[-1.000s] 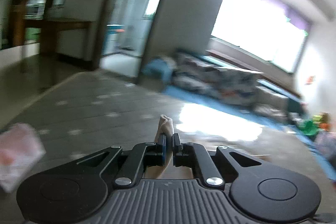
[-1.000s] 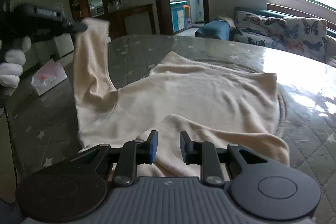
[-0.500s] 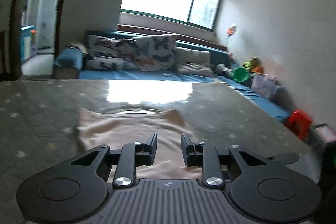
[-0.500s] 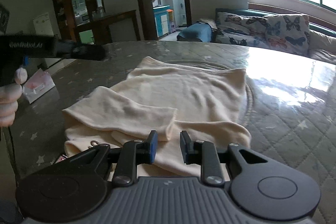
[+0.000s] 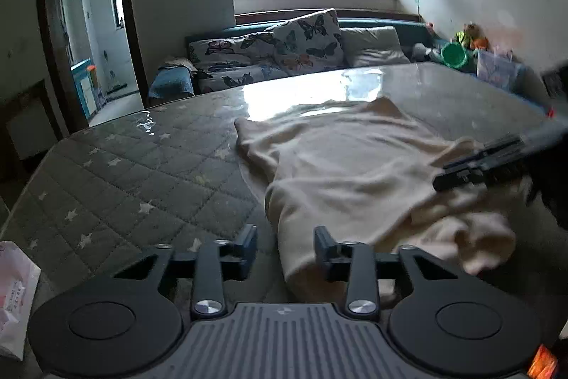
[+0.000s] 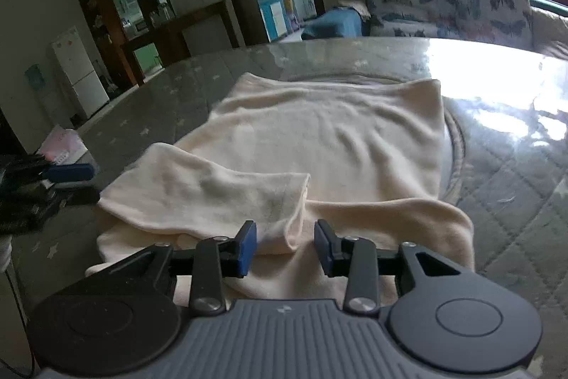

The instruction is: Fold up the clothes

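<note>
Both grippers hang over a cream garment (image 6: 319, 137) spread on a quilted grey mattress (image 5: 135, 173). Left gripper (image 5: 285, 249) jaws are opening, cloth edge showing between them but unpinched; right gripper (image 6: 285, 247) jaws are opening too, gripping nothing (a folded sleeve (image 6: 213, 198) lies just beyond). No containers sit by the wrinkled garment; a pink packet (image 6: 62, 144) rests on the mattress edge.

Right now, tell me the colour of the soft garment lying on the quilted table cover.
Cream, a pale beige, plain with no print. The garment shows best in the right wrist view.
</note>
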Available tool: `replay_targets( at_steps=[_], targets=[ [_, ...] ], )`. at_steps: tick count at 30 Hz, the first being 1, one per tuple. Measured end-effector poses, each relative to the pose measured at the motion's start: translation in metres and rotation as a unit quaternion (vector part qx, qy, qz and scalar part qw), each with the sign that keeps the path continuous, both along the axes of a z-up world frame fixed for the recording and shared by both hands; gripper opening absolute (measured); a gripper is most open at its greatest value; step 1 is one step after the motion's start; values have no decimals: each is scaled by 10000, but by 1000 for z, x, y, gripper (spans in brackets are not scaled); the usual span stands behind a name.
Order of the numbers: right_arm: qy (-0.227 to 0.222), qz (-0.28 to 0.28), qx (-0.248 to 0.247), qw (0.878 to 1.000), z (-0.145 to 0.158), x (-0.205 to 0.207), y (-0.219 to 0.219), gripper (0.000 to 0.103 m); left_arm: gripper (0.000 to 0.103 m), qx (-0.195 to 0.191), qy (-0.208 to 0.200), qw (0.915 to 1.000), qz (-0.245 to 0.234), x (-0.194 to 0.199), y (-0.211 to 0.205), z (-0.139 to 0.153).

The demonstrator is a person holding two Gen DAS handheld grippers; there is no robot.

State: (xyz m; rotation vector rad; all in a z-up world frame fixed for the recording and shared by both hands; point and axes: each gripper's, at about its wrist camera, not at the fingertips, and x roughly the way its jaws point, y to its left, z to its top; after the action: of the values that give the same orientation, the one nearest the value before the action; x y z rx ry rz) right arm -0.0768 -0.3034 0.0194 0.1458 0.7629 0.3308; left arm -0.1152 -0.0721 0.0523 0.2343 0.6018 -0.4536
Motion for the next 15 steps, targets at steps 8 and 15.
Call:
replay_targets(
  at_steps=[8,15],
  targets=[
    [-527,-35,44,9986,33,-20,0,2,46,178,73,9995,-253,-2,-6,-16],
    [-688,-90,43,9976,50,-51,-10,6,43,397,89,9991,-135,0,-6,-29]
  ],
)
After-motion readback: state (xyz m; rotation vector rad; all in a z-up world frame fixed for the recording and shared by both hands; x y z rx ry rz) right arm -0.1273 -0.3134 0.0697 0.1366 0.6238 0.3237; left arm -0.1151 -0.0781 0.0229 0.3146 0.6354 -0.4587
